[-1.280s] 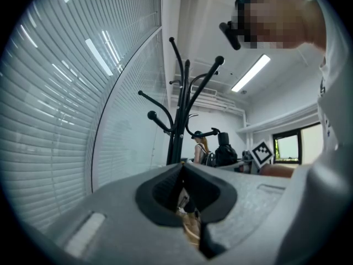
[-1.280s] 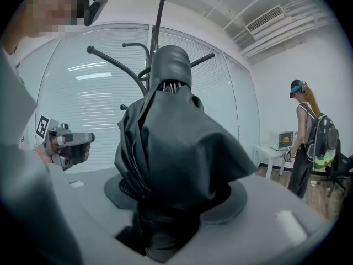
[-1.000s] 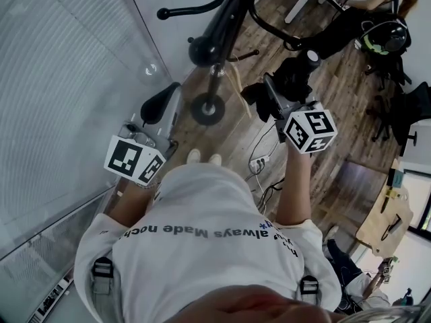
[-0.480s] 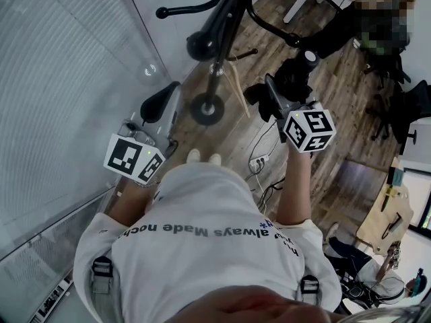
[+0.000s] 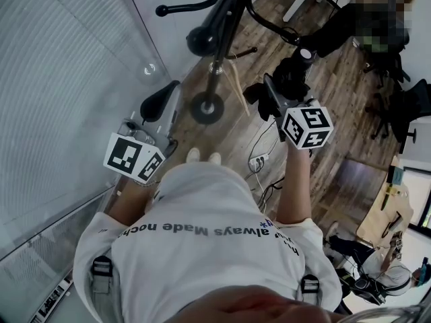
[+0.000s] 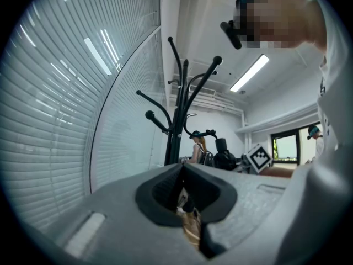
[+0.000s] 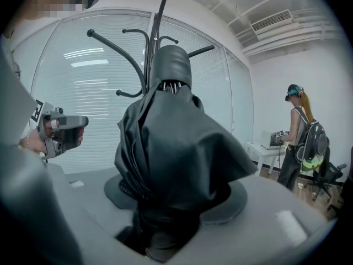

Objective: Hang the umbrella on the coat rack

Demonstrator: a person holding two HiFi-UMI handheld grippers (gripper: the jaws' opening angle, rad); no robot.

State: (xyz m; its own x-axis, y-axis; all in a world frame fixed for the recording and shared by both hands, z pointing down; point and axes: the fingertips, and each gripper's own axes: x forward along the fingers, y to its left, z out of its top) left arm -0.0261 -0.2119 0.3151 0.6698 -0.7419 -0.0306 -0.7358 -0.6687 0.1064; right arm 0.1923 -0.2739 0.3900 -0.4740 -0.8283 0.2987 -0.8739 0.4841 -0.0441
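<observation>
A folded black umbrella [image 7: 165, 148] stands bundled between the jaws of my right gripper [image 7: 174, 208], which is shut on its lower part; its capped tip points upward. In the head view the umbrella [image 5: 294, 75] juts out ahead of the right gripper [image 5: 277, 94], to the right of the black coat rack [image 5: 214, 46]. The rack's curved hooks [image 7: 118, 51] rise just behind the umbrella. My left gripper [image 5: 160, 101] hangs near the window wall, left of the rack's base, jaws together and holding nothing. The coat rack [image 6: 176, 120] stands straight ahead of it.
White window blinds [image 5: 60, 79] run along the left. A power strip with cables [image 5: 258, 161] lies on the wooden floor by my feet. A person with a backpack [image 7: 299, 139] stands at a white table [image 7: 263, 149]. Dark chairs [image 5: 404, 110] are at the right.
My right gripper has tilted slightly with the umbrella in it and edged a little up the picture. The left gripper has stayed put.
</observation>
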